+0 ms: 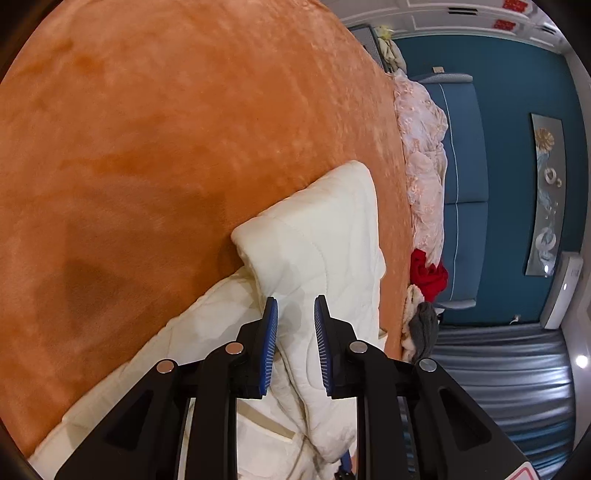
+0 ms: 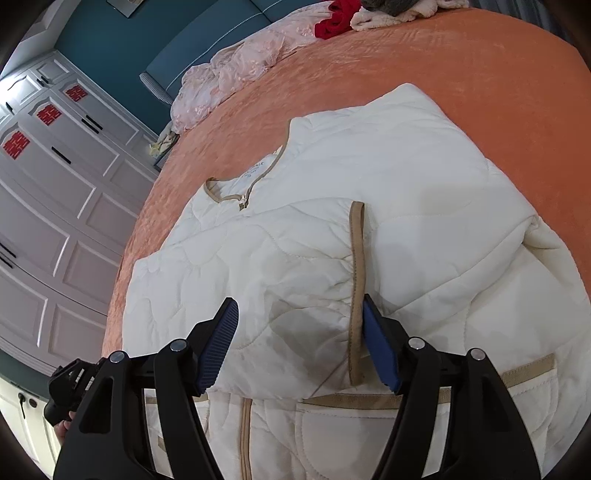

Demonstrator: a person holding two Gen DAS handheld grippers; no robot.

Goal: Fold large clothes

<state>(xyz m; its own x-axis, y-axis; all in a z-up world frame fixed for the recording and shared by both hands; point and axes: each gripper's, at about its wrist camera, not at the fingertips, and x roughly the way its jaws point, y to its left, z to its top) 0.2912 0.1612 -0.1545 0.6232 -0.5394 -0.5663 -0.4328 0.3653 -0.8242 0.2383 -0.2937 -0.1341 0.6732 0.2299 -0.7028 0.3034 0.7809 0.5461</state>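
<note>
1. Blue pads of left gripper (image 1: 295,314) sit apart w/ a gap; cream jacket (image 1: 314,243) fabric runs between them, not pinched.
2. Right gripper (image 2: 299,314) is spread wide over the jacket (image 2: 332,221); its right pad touches the tan cuff trim (image 2: 357,258) of a sleeve folded across the front.
3. Jacket lies flat on orange bedspread (image 2: 480,55), zip side up, tan-edged pockets near the cam.
4. No containers visible. Loose pile at bed edge: pink lacy fabric (image 2: 229,74), red cloth (image 2: 336,18), grey item (image 1: 424,325).
5. White wardrobe doors (image 2: 55,184) bkgd left in right wrist view.
</note>
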